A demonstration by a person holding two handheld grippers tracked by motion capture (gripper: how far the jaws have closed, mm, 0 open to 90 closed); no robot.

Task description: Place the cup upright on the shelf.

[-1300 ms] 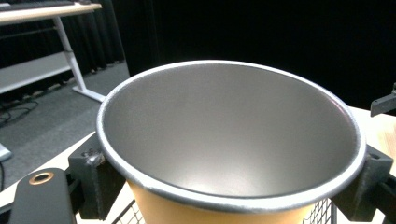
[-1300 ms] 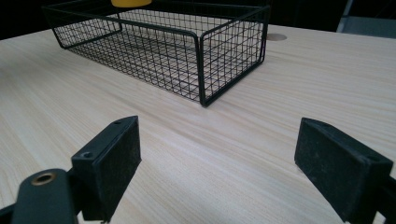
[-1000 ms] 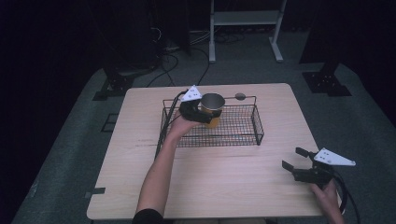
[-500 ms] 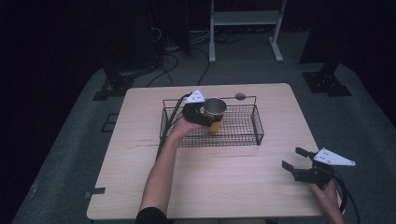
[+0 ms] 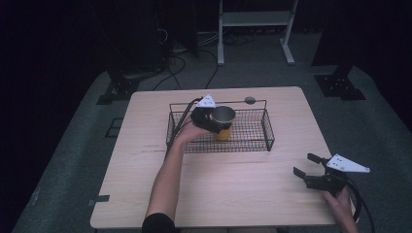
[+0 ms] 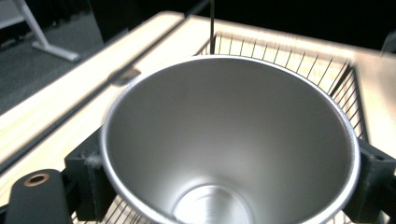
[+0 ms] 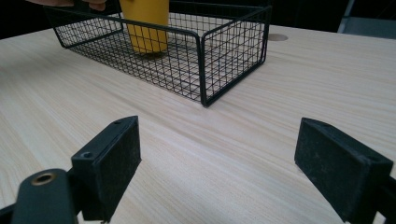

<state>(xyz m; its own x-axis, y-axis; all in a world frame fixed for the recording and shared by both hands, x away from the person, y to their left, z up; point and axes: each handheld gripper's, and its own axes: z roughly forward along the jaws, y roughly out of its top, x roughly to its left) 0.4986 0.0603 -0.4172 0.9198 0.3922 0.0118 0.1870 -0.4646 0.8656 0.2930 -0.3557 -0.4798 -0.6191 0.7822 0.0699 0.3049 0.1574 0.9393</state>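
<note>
- The cup (image 5: 224, 121) — yellow outside, bright metal inside — sits upper centre of the high view, inside the wire basket (image 5: 252, 141), toward its left half.
- From the right gripper view the cup's yellow wall (image 7: 144, 25) reaches right down to the mesh at the top left of the frame, so it looks set down on the basket floor, or a hair off it — I can't tell which.
- The left gripper (image 5: 210, 119) is clamped across the cup near its rim; in the left gripper view the shiny inside of the cup (image 6: 224, 140) opens straight up at the camera, with a black jaw pressed to each flank at lower left and lower right.
- So the carrying part looks done: the cup is upright and within the basket walls. What's left, by my reading, is to let go and lift the hand clear without tipping it.
- The person's forearm (image 5: 167, 184) runs up from the bottom edge to that gripper, crossing the basket's near rim.
- Over at the lower right of the high view, the right gripper (image 5: 311, 171) hangs low over the table (image 5: 233, 194), well apart from the basket, jaws spread wide and holding nothing.
- Its own view confirms it — two black pads far apart, bare wood grain between them, the basket's corner (image 7: 203, 70) ahead.
- A small round grommet (image 5: 250, 100) sits in the tabletop just behind the basket.
</note>
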